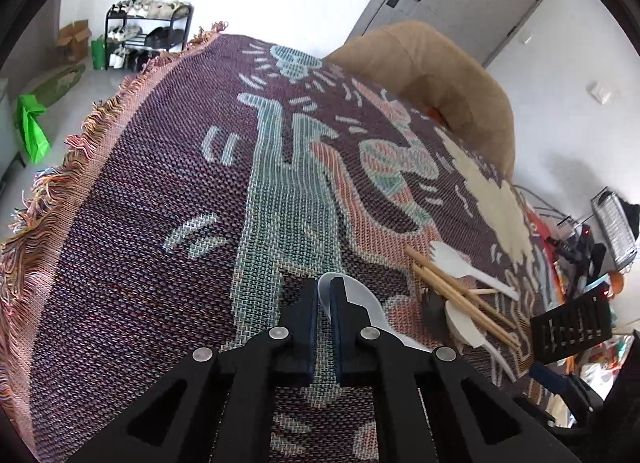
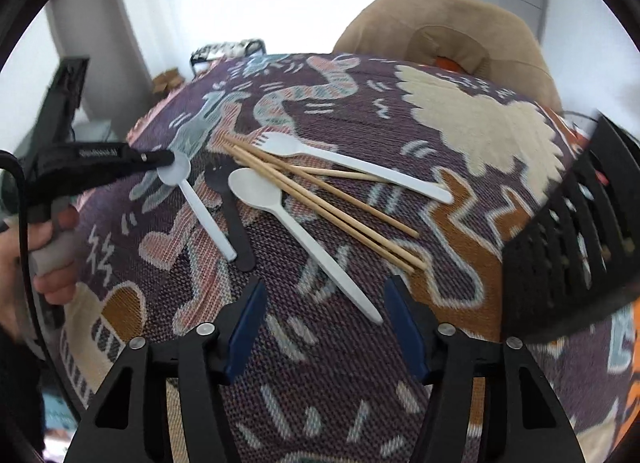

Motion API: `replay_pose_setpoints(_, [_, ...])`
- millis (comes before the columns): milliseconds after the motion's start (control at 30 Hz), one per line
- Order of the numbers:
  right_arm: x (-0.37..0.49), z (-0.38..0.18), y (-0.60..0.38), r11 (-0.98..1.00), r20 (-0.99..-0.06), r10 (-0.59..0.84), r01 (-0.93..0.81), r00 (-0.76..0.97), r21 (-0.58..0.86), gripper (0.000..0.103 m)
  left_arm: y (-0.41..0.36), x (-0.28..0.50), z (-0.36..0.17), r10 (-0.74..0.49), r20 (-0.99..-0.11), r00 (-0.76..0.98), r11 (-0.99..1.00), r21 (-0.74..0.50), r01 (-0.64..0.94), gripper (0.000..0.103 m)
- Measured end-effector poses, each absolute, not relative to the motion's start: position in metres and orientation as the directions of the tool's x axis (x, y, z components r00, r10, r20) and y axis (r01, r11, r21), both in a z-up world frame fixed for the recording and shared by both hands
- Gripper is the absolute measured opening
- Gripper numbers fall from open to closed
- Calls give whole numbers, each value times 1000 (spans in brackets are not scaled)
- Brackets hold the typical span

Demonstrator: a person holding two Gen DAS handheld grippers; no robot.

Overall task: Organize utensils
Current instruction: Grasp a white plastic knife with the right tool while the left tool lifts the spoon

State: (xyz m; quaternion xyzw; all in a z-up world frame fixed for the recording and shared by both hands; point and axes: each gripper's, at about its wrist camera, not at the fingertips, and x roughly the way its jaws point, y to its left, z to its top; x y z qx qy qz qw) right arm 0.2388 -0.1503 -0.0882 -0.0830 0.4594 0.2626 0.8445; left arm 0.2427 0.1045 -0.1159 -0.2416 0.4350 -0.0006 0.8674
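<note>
Here, left gripper jaws pinching clear spoon, right gripper jaws apart.

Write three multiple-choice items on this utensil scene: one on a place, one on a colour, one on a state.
1. In the right wrist view, the black basket stands: A right of the chopsticks; B left of them; C on top of them.
2. The utensil beside the small spoon's handle is: A white; B black; C wooden.
3. The left gripper is: A open; B shut, empty; C shut on the small spoon.
A: it fills the right edge. B: dark beside the white handle. C: its fingers pinch the spoon's bowl.
</note>
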Motion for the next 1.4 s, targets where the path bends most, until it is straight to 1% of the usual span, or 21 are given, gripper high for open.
replay_pose_setpoints(100, [246, -87, -139, 830, -833, 358, -553, 422, 76, 54, 107, 235, -105, -213, -725, 655, 883, -430, -190, 4])
replay_pose_setpoints(267, [259, -84, -116, 793, -854, 333, -608, 400, 24, 52, 118, 220, -82, -184, -688, 702, 887, -424, -182, 3])
replay_pose_setpoints(333, [262, -85, -106, 770, -867, 318, -638, 384, -1, 43, 122, 216, -74, -170, -675, 718, 889, -420, -184, 3])
replay_pose_setpoints(367, [262, -85, -102, 761, -872, 311, -648, 378, -9, 42, 125, 212, -69, -157, -667, 729, 890, -415, -188, 3])
replay_pose_setpoints(500, [267, -89, -84, 714, -898, 272, -698, 345, -52, 42, 135, 202, -56, -121, -644, 755, 893, -404, -201, 3])
replay_pose_setpoints(700, [282, -95, -66, 676, -925, 189, -727, 329, -121, 41, 145, 188, -44, -87, -620, 779, 895, -392, -211, 3])
replay_pose_setpoints(933, [297, -97, -48, 630, -954, 121, -764, 275, -141, 41, 151, 176, -34, -64, -601, 797, 899, -381, -216, 3])
replay_pose_setpoints(967, [297, -98, -46, 621, -957, 114, -771, 268, -141, 38, 152, 174, -33, -63, -598, 799, 898, -383, -215, 3])
replay_pose_setpoints(1000, [297, -98, -44, 614, -960, 113, -778, 255, -134, 24, 152, 173, -31, -62, -596, 801, 898, -383, -215, 3])
replay_pose_setpoints(1033, [297, -97, -44, 614, -960, 107, -777, 257, -140, 13, 153, 172, -31, -61, -594, 802, 898, -383, -216, 3])
replay_pose_setpoints(1067, [297, -96, -44, 618, -960, 107, -774, 259, -140, 12, 153, 171, -30, -58, -591, 804, 897, -385, -218, 3])
replay_pose_setpoints(1133, [293, -92, -46, 622, -959, 134, -774, 249, -114, 6, 156, 167, -27, -53, -583, 811, 893, -391, -223, 3])
replay_pose_setpoints(1167, [289, -89, -49, 624, -956, 155, -775, 248, -99, 5, 157, 165, -26, -52, -577, 815, 892, -395, -222, 3])
replay_pose_setpoints(1400, [265, -56, -79, 672, -907, 305, -741, 290, -11, 5, 152, 158, -18, -67, -551, 832, 892, -406, -198, 3])
